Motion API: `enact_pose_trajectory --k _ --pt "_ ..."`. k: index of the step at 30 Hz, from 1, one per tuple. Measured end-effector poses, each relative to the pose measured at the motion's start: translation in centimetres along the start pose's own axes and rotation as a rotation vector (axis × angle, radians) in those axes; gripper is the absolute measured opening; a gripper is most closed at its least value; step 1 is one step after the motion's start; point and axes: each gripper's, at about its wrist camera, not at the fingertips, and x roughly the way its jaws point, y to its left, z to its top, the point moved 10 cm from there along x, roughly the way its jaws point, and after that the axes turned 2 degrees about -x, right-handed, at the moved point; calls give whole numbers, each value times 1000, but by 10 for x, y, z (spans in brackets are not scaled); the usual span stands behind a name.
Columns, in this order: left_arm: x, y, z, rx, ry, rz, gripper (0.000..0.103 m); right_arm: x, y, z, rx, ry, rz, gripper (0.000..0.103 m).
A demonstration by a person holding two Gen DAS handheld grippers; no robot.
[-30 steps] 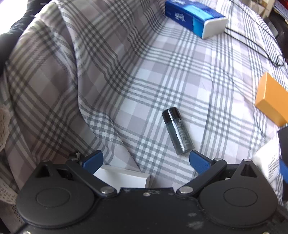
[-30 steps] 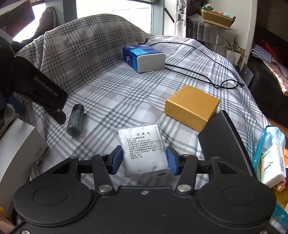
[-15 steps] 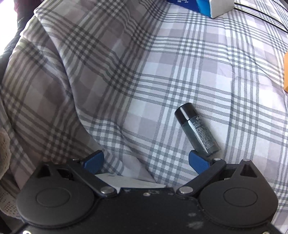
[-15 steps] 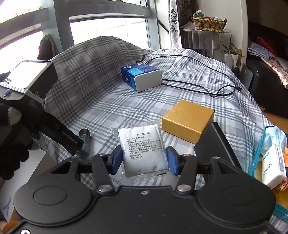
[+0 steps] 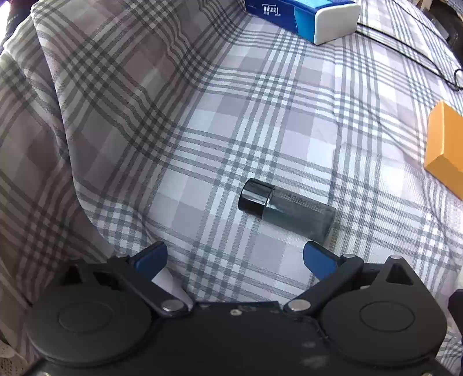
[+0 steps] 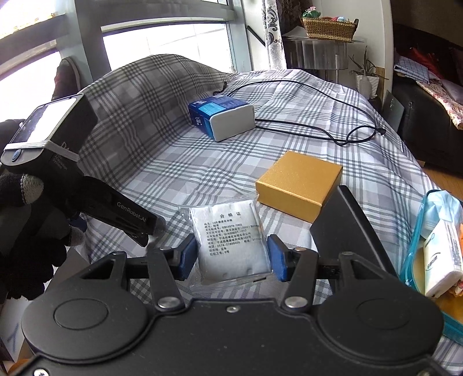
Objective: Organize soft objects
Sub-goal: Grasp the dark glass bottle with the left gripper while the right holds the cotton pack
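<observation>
My right gripper [image 6: 231, 257] is shut on a soft white packet in clear plastic [image 6: 231, 240] and holds it above the checked bed cover [image 6: 179, 162]. My left gripper [image 5: 234, 257] is open and empty, just short of a small dark bottle with a black cap [image 5: 286, 209] that lies on its side on the cover. The left gripper and the gloved hand holding it [image 6: 31, 214] show at the left of the right wrist view.
A blue and white tissue pack [image 5: 303, 14] [image 6: 222, 117] lies far back. A yellow box [image 6: 299, 185] [image 5: 445, 153] lies to the right, with a black cable [image 6: 327, 127] behind it. A black board [image 6: 353, 225] and a bag of tissues [image 6: 437, 240] sit at right.
My left gripper has swung so the dark bottle now lies crosswise just ahead of its right finger. My right gripper has risen a little with the packet.
</observation>
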Motion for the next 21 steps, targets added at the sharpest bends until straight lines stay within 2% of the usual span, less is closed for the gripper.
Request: enact_pose_trajectory --k 6,13,18,21 --pt "-8 -9 12 -14 -45 -71 102 3 0 -3 9 16 6 51" --pt "-1 -23 21 -50 -49 -128 102 5 -1 -3 23 26 13 51" --pt "12 -27 16 -40 -20 -103 102 7 -3 -4 30 33 3 51" --pt "10 -29 13 -35 -37 -107 102 9 -6 -3 48 38 0 51"
